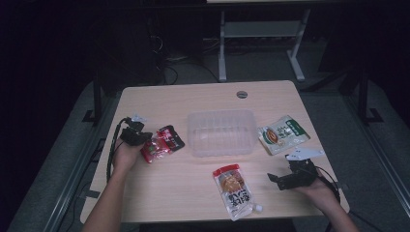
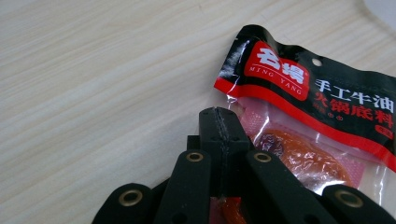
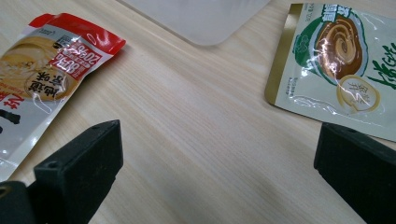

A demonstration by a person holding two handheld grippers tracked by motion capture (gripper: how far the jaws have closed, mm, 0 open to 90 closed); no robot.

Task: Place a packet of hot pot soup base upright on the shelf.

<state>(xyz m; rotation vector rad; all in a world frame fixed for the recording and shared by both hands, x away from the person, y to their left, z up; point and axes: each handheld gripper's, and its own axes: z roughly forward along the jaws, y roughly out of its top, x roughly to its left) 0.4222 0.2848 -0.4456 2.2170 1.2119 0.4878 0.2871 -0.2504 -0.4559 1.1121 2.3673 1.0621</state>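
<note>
Left tool [image 2: 219, 122] is clamped shut on the edge of the red-and-black sauce packet [image 2: 322, 112], which lies at the bench's [image 1: 203, 96] left side, just left of the clear tub [image 1: 221, 132]. Right tool [image 1: 279, 180] sits released, jaws wide apart, between the spouted pouch [image 3: 37, 79] and green packet [image 3: 341, 60].

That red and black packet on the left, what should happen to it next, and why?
Probably lift it and carry it toward the clear tub. The left tool is shut on the red and black packet, which lies on the table beside the empty tub.
</note>
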